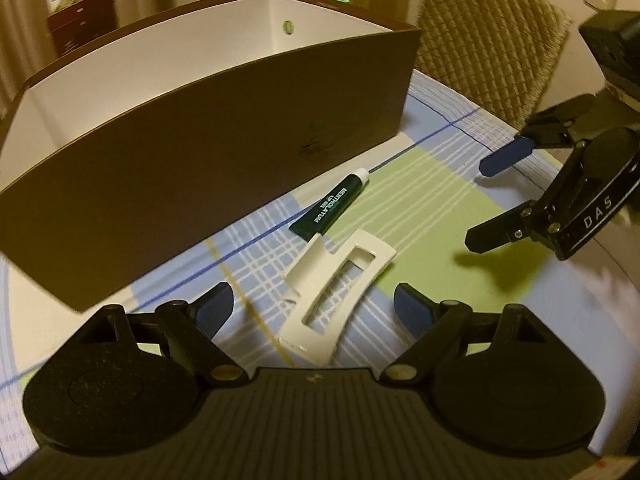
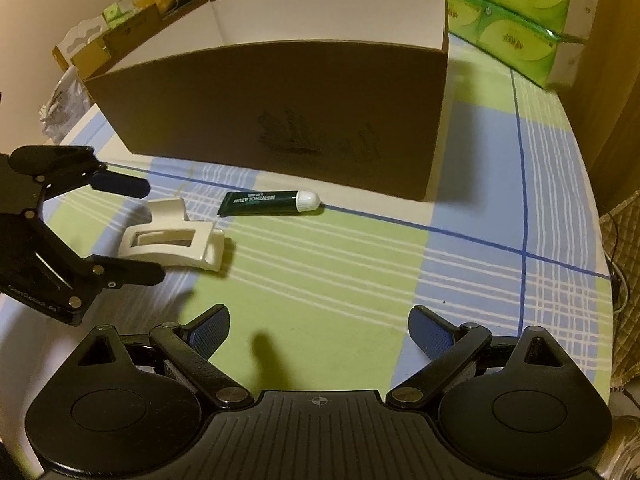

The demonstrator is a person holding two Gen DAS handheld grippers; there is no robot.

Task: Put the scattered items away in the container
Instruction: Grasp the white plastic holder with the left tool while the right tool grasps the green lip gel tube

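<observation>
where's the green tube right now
The green tube lies flat on the checked tablecloth, just before the brown box, with the white clip beside it.

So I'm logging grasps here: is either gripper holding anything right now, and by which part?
Nothing is held. Both the left gripper and right gripper have their jaws open and empty; the white hair clip and Mentholatum tube lie untouched on the tablecloth.

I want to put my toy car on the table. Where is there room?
The green and blue cloth right of the dark green tube, in front of the brown box, is bare. So is the green patch before the right gripper. It is crowded around the white clip, where the left gripper is, and the tube lies close behind.
</observation>
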